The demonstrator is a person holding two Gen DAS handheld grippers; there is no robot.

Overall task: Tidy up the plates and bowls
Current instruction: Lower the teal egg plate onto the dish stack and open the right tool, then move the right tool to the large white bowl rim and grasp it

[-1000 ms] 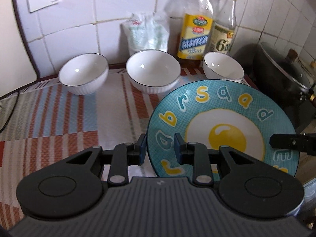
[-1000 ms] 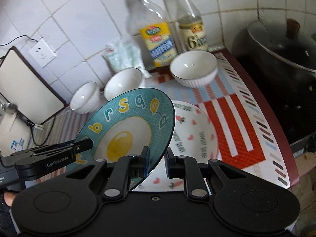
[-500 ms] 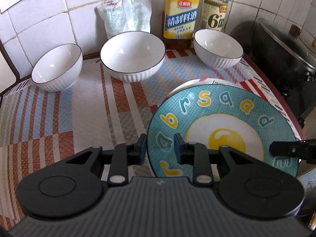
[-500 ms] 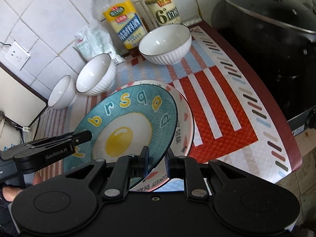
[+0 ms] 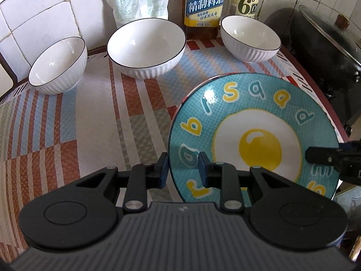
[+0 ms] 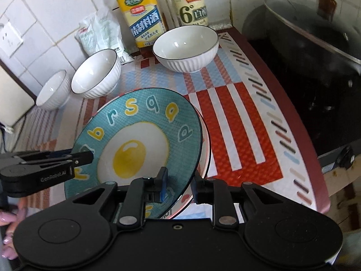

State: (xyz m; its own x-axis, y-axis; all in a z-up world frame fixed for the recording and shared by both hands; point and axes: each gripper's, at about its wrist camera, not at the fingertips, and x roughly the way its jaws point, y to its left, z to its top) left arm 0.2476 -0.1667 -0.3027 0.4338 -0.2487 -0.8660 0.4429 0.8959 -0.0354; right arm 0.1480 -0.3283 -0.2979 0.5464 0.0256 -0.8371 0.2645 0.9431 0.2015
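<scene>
Two handheld grippers share one teal egg-print plate (image 5: 255, 135) above a striped, patterned mat (image 5: 94, 122) on a kitchen counter. The left gripper (image 5: 182, 171) straddles the plate's left rim, one finger outside and one on the printed face, jaws narrowed around the edge; whether the pads actually press the rim cannot be told. The right gripper (image 6: 178, 184) straddles the near right rim the same way, its jaws set slightly wider than the rim, with a gap visible beside the outer finger. The plate sits directly over a white plate (image 6: 206, 149) with red hearts, only a sliver of which shows at its right edge; contact between the two cannot be judged. Behind stand three white ribbed bowls (image 5: 146, 45) in a row, apart from each other, before a yellow-labelled bottle (image 5: 204, 2), a clear bottle (image 5: 246, 2) and a white packet (image 5: 137, 0) against the tiled wall. A lidded black wok (image 6: 311, 36) sits to the right.
</scene>
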